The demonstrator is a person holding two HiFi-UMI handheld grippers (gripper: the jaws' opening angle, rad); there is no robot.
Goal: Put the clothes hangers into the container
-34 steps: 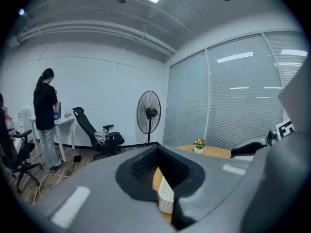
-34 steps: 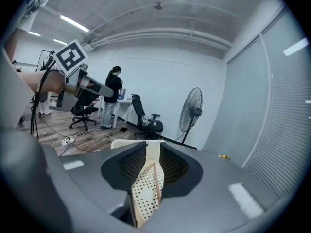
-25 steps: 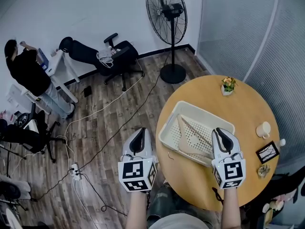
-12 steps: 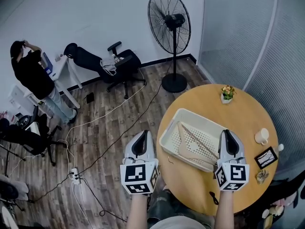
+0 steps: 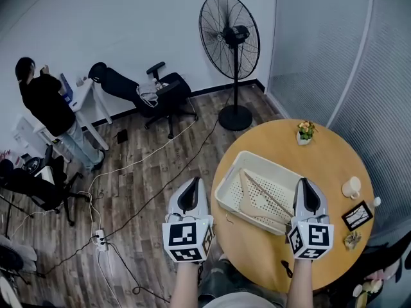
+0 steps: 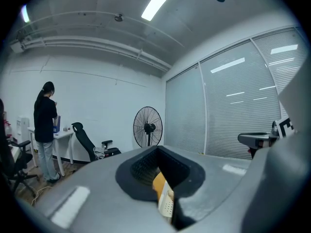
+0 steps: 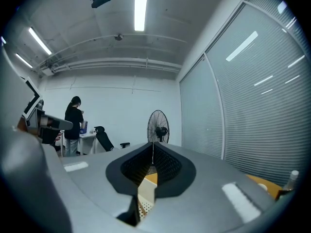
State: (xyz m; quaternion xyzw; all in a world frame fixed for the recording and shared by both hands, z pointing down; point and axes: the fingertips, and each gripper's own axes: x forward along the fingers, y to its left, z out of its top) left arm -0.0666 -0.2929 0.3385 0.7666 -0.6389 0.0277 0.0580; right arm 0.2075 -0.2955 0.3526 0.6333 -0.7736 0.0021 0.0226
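Note:
Wooden clothes hangers lie in the white perforated basket on the round wooden table. My left gripper hovers beside the table's left edge, over the floor, shut and empty. My right gripper hangs above the basket's near right corner; its jaws have just been closing with nothing between them and now stand shut. In the left gripper view the left gripper points level at the room, as does the right gripper in the right gripper view. A bit of basket shows under the right jaws.
On the table stand a small flower pot, a white cup and a picture frame. A standing fan, an office chair, floor cables with a power strip and a person at a desk are nearby.
Both grippers have lifted a little. The right gripper has rolled more upright and shifted slightly toward the basket's near right corner. The hangers and basket have not moved.

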